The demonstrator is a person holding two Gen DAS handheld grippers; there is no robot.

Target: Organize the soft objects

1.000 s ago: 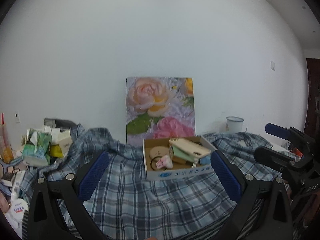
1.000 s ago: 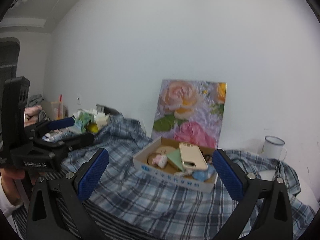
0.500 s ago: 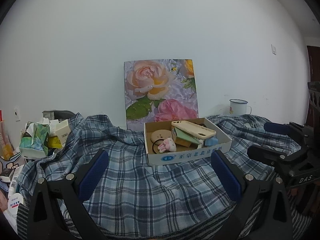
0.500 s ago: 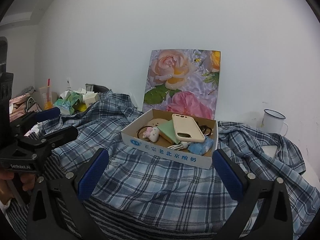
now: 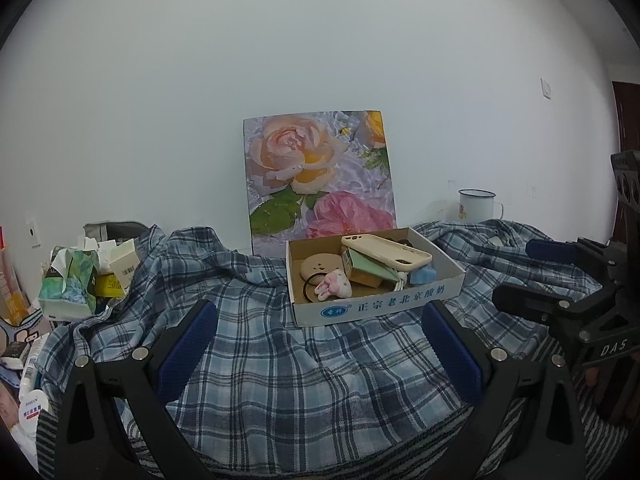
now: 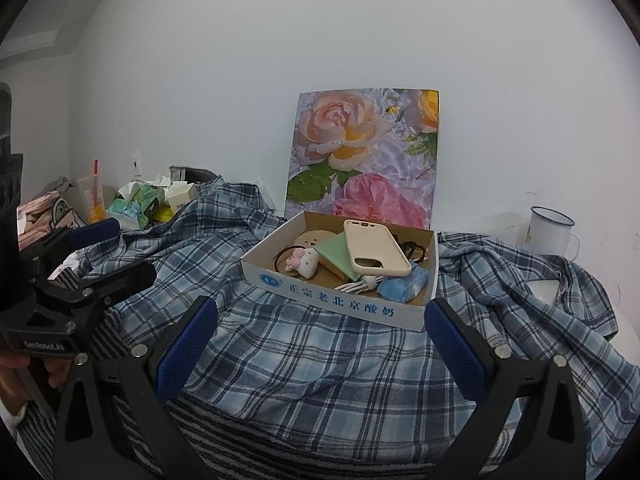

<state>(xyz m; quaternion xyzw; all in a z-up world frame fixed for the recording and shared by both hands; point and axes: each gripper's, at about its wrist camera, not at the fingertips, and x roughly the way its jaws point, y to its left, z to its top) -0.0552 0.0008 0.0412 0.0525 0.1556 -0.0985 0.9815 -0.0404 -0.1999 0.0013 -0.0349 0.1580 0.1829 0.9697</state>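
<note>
A white-sided cardboard box [image 5: 376, 301] [image 6: 340, 304] sits on a rumpled blue plaid shirt [image 5: 300, 360] [image 6: 320, 364]. In it lie a cream phone case [image 5: 386, 254] [image 6: 376, 246], a green pad [image 5: 372, 269], a small pink-eared bunny plush [image 5: 334, 285] [image 6: 304, 262], a blue sponge [image 5: 424, 274] [image 6: 402, 285] and a dark hair tie. My left gripper [image 5: 318, 336] [image 6: 136, 248] hangs open just short of the box's front left. My right gripper [image 6: 320, 320] [image 5: 512, 272] is open too, at the box's front right. Neither holds anything.
A floral picture [image 5: 320, 176] leans on the white wall behind the box. An enamel mug [image 5: 476, 204] [image 6: 550, 236] stands at the back right. Tissue packs and small cartons [image 5: 68, 284] [image 6: 136, 204] crowd the left side. Striped fabric [image 6: 280, 440] lies under the shirt's near edge.
Both grippers have drawn closer to the box and tilted so it sits higher and larger in view. Both stay open and empty.
</note>
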